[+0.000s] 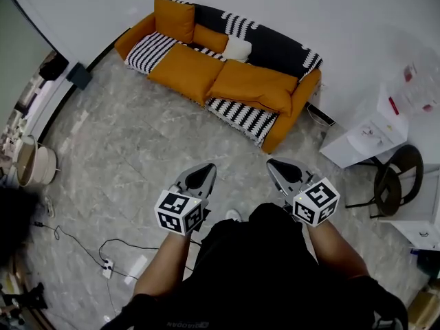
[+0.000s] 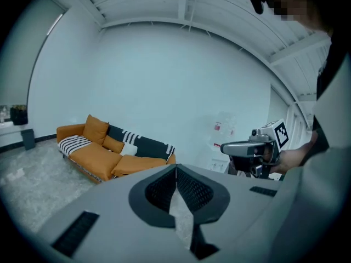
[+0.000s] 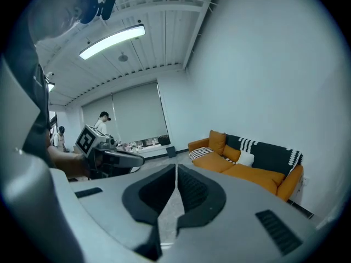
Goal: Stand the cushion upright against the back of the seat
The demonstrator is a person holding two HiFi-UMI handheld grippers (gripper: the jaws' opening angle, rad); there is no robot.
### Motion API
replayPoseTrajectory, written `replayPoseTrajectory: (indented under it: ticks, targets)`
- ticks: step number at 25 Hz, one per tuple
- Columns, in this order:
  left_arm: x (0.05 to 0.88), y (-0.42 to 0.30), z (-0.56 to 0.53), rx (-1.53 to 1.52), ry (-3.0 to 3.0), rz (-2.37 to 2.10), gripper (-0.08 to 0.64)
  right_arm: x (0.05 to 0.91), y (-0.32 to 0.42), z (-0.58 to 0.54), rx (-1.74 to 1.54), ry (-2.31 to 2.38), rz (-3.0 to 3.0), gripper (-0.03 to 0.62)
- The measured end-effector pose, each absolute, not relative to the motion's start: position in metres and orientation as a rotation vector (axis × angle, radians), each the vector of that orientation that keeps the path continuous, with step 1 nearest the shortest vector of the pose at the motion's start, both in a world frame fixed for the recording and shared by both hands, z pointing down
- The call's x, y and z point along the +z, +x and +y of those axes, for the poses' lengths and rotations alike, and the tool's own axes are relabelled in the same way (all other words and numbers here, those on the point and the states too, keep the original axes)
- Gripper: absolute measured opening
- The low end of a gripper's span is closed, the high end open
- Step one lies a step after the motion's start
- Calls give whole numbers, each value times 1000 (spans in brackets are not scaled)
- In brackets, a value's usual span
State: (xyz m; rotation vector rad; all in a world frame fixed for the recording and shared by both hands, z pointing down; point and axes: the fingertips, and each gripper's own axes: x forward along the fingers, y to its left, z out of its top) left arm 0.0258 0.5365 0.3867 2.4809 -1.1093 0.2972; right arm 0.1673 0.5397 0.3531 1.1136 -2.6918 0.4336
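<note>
Closest beneath the head camera, the person's dark top (image 1: 254,267) fills the lower edge, with both forearms reaching forward; the left hand-held gripper (image 1: 208,166) is clenched, its ribbed pads pressed together on nothing; the right hand-held gripper (image 1: 272,162) is clenched and empty likewise; the two hang side by side over the grey marbled floor (image 1: 137,150). Beyond them, well apart from both, an orange sofa (image 1: 247,81) stands against the pale wall; a black throw with white stripes (image 1: 275,47) drapes its backrest, and striped cloth shows on the seat at both ends; a large orange cushion (image 1: 174,19) stands upright against the backrest at the sofa's left end in the head view; a smaller orange cushion (image 1: 210,38) leans just beside it; a white cushion (image 1: 237,49) sits next along, against the backrest near the middle, and whether it stands or slumps I cannot tell. Off to the right are a white cabinet (image 1: 364,133) and a black chair (image 1: 392,181); a power strip (image 1: 108,270) with its cable lies on the floor at lower left.
</note>
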Motion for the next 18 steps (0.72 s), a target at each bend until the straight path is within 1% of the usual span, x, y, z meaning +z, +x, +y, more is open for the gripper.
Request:
replayPoseTrajectory:
  ticks: [6,11,15,18]
  targets:
    - [389,7,525,299,2455,-1137,17,356,158,512,472,1101,-2703,38]
    - [396,-21,516,327,2411,-1186,17,356,132,487,495,1043,-2736,38]
    - [397,-37,491,329,2388,-1239,17,362,121,455,491,1002,-2747,38]
    - [398,-41,465,352,2404,-1248,17,365,123,418,513,1055,-2755,38]
